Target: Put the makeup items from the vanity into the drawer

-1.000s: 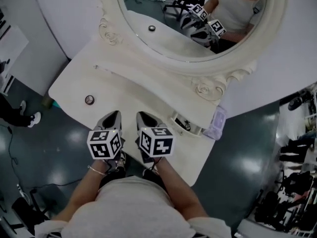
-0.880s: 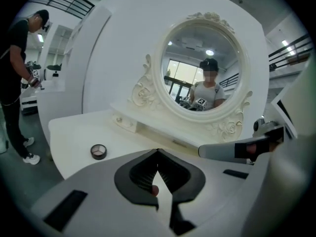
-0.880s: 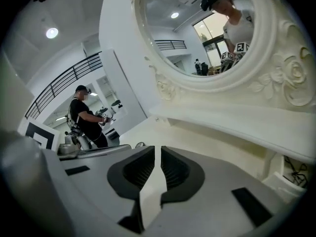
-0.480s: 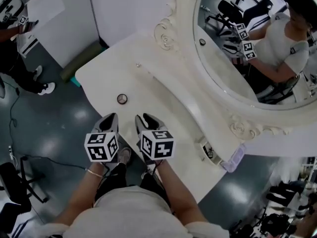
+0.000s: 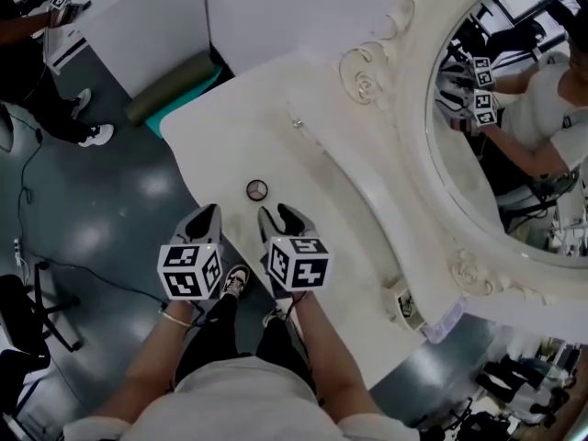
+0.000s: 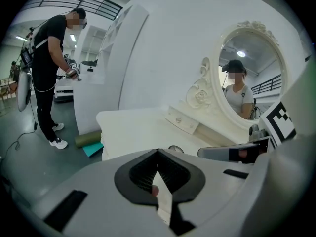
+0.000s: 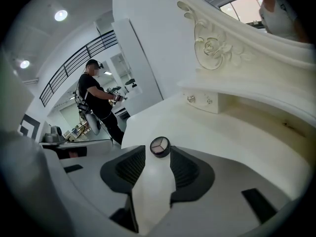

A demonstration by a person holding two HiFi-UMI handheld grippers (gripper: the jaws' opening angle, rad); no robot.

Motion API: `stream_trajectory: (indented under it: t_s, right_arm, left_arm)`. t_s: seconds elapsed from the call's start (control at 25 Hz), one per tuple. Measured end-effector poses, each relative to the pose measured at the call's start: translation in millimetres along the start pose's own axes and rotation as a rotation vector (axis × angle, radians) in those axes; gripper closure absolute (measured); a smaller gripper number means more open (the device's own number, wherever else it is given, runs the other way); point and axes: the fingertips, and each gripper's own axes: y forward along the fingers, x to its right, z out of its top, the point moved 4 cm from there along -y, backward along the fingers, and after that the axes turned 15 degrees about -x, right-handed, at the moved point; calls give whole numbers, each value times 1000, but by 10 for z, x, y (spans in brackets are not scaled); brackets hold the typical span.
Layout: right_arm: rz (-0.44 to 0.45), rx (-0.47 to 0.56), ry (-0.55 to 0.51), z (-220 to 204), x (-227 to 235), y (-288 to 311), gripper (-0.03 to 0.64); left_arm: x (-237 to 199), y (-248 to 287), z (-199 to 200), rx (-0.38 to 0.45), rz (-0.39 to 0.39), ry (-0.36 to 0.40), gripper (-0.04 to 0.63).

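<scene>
Both grippers have swung across the vanity top (image 5: 220, 145) toward the round compact (image 5: 256, 189), which a second ago lay off to the left and well apart from them. It now sits just ahead of the right gripper (image 5: 280, 217).

Right gripper: jaws spread, and they have just been opening. Nothing is pinched. In the right gripper view the compact (image 7: 160, 146) lies flat on the white top just past the jaw tips, in line with the gap. Its lid is off or clear, and three wedges of colour show. The pads do not touch it.

Left gripper (image 5: 206, 215): jaws pressed together at the tips, holding nothing. It hangs over the near edge of the vanity, left of the right gripper and short of the compact.

A closed small drawer (image 7: 202, 101) with two knobs sits under the carved mirror frame (image 7: 212, 46), beyond the compact.

The mirror (image 5: 514, 154) shows the person's reflection with both marker cubes.

At the vanity's near right end, what looks like the open drawer (image 5: 404, 304) is well apart from the compact.

A bystander (image 6: 49, 73) stands on the dark floor beyond the far end.
</scene>
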Motion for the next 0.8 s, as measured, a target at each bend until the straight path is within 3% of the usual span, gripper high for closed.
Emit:
stream_trajectory:
  t_s: [0.8]
  right_arm:
    - [-127, -107, -93, 130, -41, 615, 405]
  left_arm:
    - [-326, 352, -37, -38, -42, -74, 594]
